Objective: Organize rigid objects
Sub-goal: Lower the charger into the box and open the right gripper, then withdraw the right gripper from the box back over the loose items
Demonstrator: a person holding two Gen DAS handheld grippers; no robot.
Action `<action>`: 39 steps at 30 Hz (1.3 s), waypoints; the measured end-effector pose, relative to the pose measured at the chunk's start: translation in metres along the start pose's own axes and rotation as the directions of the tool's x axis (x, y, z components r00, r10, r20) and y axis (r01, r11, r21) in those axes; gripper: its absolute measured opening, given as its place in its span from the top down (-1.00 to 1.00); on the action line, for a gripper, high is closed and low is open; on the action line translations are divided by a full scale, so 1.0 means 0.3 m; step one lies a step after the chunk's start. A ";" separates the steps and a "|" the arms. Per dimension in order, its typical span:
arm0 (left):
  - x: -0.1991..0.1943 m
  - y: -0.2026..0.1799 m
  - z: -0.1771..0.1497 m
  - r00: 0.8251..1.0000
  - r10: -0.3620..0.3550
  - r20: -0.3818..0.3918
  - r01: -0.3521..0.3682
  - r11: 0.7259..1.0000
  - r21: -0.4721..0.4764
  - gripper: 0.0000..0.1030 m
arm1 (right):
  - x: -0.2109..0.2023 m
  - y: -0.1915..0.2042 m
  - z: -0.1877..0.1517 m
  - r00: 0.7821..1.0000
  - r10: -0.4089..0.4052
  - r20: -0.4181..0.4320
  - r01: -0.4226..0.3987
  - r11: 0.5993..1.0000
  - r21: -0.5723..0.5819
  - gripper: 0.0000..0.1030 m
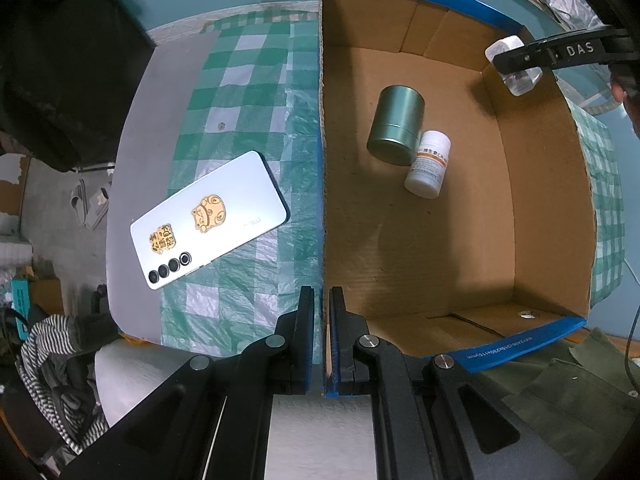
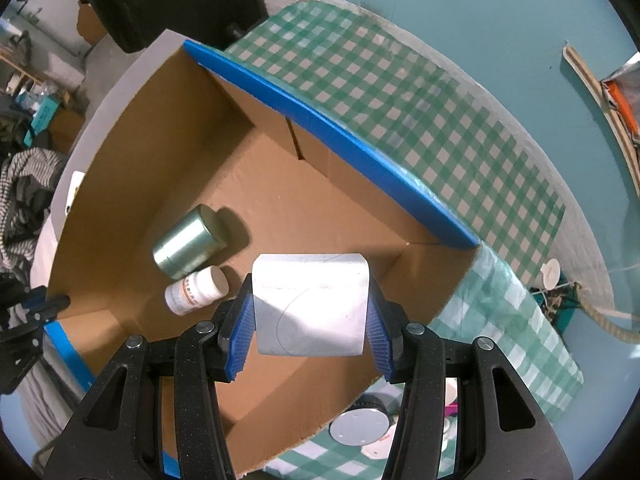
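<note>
The right gripper [image 2: 310, 312], clamped on the white block [image 2: 311, 304], hangs above the cardboard box [image 2: 132, 184]; bare floor lies directly below, green tin [image 2: 188, 240] and pill bottle [image 2: 196, 290] offset left

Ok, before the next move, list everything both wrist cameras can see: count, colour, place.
cardboard box: one, brown with blue rim, open on the checked cloth
tin canister: one, green metal, lying on its side on the box floor
pill bottle: one, white with orange label, on its side against the tin canister
white block: one, white, held over the box
phone: one, white with gold stickers, face down left of the box
tablecloth: one, green and white check, under the box
round disc: one, grey, on the cloth outside the box
left gripper: jaws shut on the box wall
right gripper: jaws shut on the white block
</note>
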State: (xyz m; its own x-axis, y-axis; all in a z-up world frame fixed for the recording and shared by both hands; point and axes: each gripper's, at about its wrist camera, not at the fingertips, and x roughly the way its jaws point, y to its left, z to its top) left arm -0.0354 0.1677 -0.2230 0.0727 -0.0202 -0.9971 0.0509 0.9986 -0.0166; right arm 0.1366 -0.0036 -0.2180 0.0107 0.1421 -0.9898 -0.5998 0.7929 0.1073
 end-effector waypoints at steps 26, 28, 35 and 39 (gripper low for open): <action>-0.007 -0.009 0.009 1.000 0.001 0.000 -0.001 1.000 0.013 0.87 | -0.106 0.037 -0.030 0.997 0.013 0.075 -0.009 0.998 -0.060 0.03; -0.007 -0.009 0.009 1.000 0.002 0.000 -0.002 1.000 0.013 0.87 | -0.125 0.036 -0.034 0.996 0.019 0.086 -0.014 0.998 -0.062 0.03; -0.007 -0.009 0.009 1.000 0.000 0.001 0.000 1.000 0.013 0.87 | -0.191 0.033 -0.045 0.993 0.033 0.117 -0.025 0.998 -0.066 0.03; -0.007 -0.009 0.009 1.000 0.001 0.001 -0.001 1.000 0.013 0.87 | -0.226 0.033 -0.054 0.990 0.042 0.134 -0.033 0.997 -0.070 0.03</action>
State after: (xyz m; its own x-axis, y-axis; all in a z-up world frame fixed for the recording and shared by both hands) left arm -0.0330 0.1650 -0.2207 0.0735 -0.0191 -0.9971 0.0640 0.9978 -0.0144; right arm 0.1169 -0.0151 -0.1513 0.0921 0.2532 -0.9630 -0.6547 0.7441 0.1330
